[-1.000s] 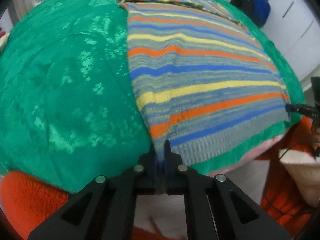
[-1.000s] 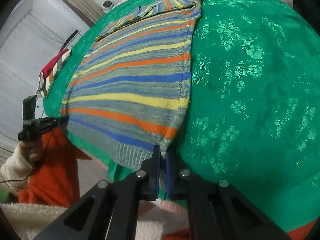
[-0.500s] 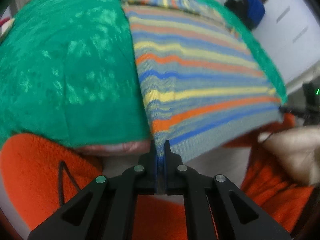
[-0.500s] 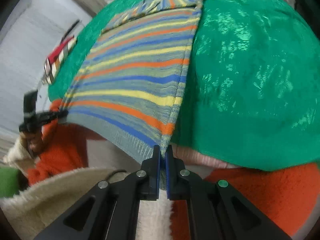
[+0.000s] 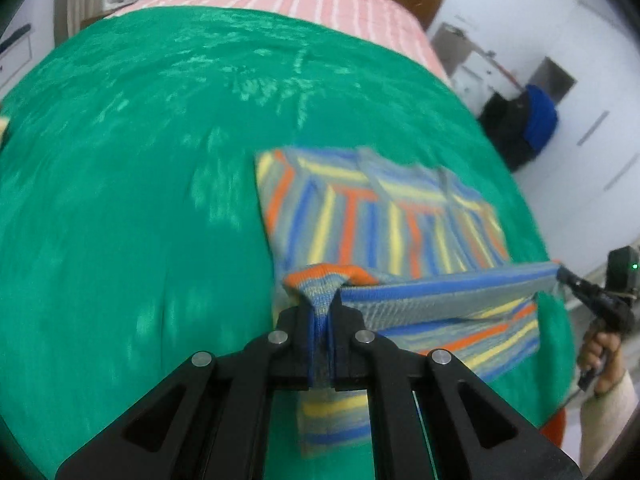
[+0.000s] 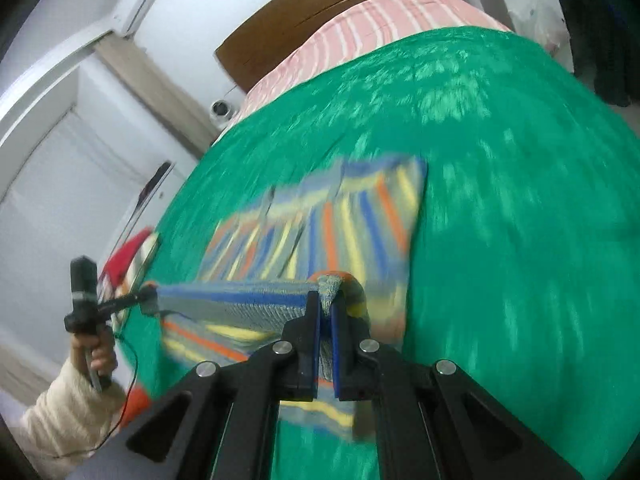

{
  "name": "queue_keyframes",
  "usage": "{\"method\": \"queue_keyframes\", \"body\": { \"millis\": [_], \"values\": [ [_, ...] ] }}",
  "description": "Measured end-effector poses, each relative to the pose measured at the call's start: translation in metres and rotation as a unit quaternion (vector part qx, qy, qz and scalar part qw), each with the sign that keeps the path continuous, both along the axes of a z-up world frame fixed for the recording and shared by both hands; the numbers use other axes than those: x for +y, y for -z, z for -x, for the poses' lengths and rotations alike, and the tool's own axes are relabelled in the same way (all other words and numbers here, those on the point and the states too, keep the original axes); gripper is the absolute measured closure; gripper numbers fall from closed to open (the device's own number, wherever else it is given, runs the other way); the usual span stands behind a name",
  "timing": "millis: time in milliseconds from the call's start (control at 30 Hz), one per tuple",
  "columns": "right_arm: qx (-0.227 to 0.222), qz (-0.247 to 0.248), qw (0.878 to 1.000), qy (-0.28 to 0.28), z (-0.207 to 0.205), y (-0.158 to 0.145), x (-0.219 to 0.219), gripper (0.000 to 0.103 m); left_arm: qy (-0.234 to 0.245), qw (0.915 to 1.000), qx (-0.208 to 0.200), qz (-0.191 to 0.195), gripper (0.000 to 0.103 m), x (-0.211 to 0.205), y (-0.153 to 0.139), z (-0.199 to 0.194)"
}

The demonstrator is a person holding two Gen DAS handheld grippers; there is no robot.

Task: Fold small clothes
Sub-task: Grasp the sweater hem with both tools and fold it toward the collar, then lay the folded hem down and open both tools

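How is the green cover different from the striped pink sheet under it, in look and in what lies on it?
The green cover is one colour with a shiny woven pattern; the pink sheet has pale stripes. The green cover takes up most of the bed; the pink sheet shows only at the far end, by the headboard. The striped sweater lies on the green cover; nothing visible lies on the pink sheet. Both are spread on the same bed.

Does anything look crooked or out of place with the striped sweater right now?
Nothing stands out. The left gripper and right gripper each pinch a hem corner of the striped sweater, holding the hem taut and level above the rest, which lies flat on the green bedspread.
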State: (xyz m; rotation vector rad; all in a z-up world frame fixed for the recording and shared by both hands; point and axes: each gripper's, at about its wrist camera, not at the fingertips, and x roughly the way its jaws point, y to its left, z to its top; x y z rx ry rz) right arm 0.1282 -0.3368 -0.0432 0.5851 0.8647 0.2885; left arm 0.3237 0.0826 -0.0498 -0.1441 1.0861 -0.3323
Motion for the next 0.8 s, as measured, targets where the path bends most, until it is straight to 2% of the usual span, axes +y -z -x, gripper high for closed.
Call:
{"method": "queue_keyframes", "body": {
  "millis": [100,167,200,233,300,367,400,500,567,600,633,700,800],
  "values": [
    [0.011,-0.002,1.0,0.016,-0.066,0.015,-0.011,0.099,-0.012,0.9998,0.003,-0.016,0.097,-0.007,0.013,-0.047],
    [0.017,-0.018,0.999,0.031,-0.106,0.029,-0.02,0.098,-0.03,0.9993,0.011,-0.018,0.086,-0.008,0.025,-0.073],
    [0.013,-0.031,0.999,0.043,-0.123,0.036,-0.024,0.094,-0.05,0.9984,0.014,-0.022,0.067,-0.007,0.032,-0.086],
    [0.006,-0.049,0.997,0.058,-0.137,0.046,-0.03,0.089,-0.071,0.997,0.015,-0.028,0.056,-0.005,0.036,-0.092],
    [0.006,-0.064,0.992,0.11,-0.148,0.06,-0.04,0.076,-0.107,0.9942,0.002,-0.013,0.053,0.012,0.037,-0.095],
    [-0.002,-0.078,0.986,0.15,-0.141,0.064,-0.053,0.076,-0.111,0.9936,0.003,0.019,0.05,0.033,0.034,-0.084],
    [-0.004,-0.078,0.985,0.155,-0.132,0.064,-0.058,0.076,-0.105,0.9942,0.003,0.022,0.05,0.043,0.033,-0.073],
    [0.003,-0.038,0.993,0.114,-0.107,0.058,-0.057,0.076,-0.061,0.998,0.0,0.012,0.05,0.057,0.028,-0.025],
    [0.001,-0.009,0.997,0.07,-0.079,0.05,-0.05,0.076,-0.021,0.9996,0.009,0.018,0.042,0.056,0.027,0.007],
    [0.001,0.001,0.999,0.047,-0.062,0.046,-0.045,0.07,-0.001,0.9997,0.015,0.021,0.034,0.055,0.029,0.028],
    [0.003,0.008,0.999,0.031,-0.05,0.045,-0.041,0.058,0.011,0.9996,0.016,0.019,0.029,0.053,0.032,0.047],
    [0.0,0.022,1.0,0.005,-0.024,0.044,-0.028,0.042,0.024,0.9996,0.015,0.006,0.029,0.045,0.04,0.072],
    [0.019,0.041,0.999,-0.031,-0.01,0.058,-0.005,0.042,0.03,0.9991,0.01,-0.028,0.03,0.023,0.055,0.084]
  ]
}}
